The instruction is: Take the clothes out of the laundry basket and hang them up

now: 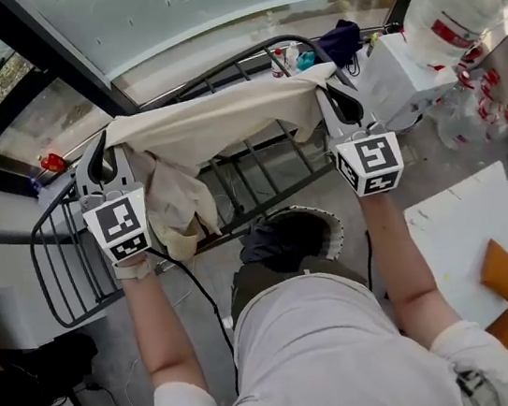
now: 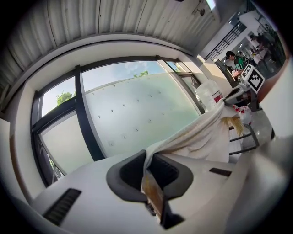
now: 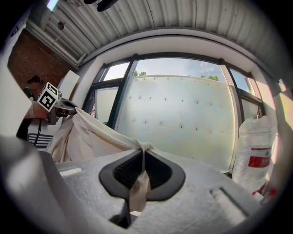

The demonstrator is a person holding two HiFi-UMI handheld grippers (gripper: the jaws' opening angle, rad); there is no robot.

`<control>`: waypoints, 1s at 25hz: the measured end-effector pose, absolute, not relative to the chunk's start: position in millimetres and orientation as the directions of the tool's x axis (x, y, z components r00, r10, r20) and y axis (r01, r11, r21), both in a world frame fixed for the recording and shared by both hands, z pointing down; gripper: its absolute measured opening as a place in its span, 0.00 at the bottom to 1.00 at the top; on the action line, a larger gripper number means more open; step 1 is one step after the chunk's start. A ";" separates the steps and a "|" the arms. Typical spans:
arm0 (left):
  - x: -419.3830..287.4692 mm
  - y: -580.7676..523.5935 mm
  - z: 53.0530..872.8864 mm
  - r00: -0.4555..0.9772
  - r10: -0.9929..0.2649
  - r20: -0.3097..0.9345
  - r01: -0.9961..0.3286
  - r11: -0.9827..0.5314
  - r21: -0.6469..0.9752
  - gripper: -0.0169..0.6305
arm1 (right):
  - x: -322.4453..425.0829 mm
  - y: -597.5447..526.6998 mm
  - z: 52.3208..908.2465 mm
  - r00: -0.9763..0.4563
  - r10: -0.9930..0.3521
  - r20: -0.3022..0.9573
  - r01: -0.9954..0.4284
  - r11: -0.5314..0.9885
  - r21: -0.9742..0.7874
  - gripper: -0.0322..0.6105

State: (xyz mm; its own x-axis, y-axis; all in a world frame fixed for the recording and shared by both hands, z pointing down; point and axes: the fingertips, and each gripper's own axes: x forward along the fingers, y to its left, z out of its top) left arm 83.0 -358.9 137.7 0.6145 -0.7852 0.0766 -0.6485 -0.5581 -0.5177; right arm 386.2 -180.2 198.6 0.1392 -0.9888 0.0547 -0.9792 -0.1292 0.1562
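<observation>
Cream garment (image 1: 213, 118) pinched by left gripper (image 1: 100, 165) at 9 o'clock, right gripper (image 1: 345, 103) at 3. Risk: hanging fold snagged on drying rack (image 1: 242, 185); thinly gripped corner pulled free.

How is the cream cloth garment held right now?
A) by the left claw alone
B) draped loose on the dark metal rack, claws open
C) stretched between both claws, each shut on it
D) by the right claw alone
C: the cream cloth garment spans from the left claw to the right claw, each pinching a fold of fabric.
</observation>
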 end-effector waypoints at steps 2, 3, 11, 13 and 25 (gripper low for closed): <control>92.5 -386.4 137.7 0.626 -0.776 0.078 -0.635 -0.565 -0.527 0.06 | 388.9 -199.2 197.3 0.172 -0.983 0.072 -0.969 -0.155 0.190 0.08; 97.2 -399.9 141.2 0.632 -0.770 0.087 -0.627 -0.574 -0.526 0.06 | 390.3 -208.6 198.6 0.187 -0.979 0.086 -0.964 -0.167 0.205 0.08; 121.0 -473.5 240.8 0.659 -0.696 0.284 -0.562 -0.707 -0.430 0.06 | 393.0 -262.5 267.0 0.251 -0.921 0.298 -0.950 -0.175 0.257 0.08; 125.5 -481.3 266.1 0.664 -0.672 0.327 -0.532 -0.732 -0.425 0.06 | 391.9 -264.7 297.6 0.255 -0.892 0.374 -0.954 -0.170 0.245 0.08; 123.3 -476.8 402.9 0.656 -0.493 0.571 -0.439 -0.865 -0.243 0.08 | 384.4 -242.4 408.5 0.255 -0.734 0.630 -0.967 -0.190 0.170 0.16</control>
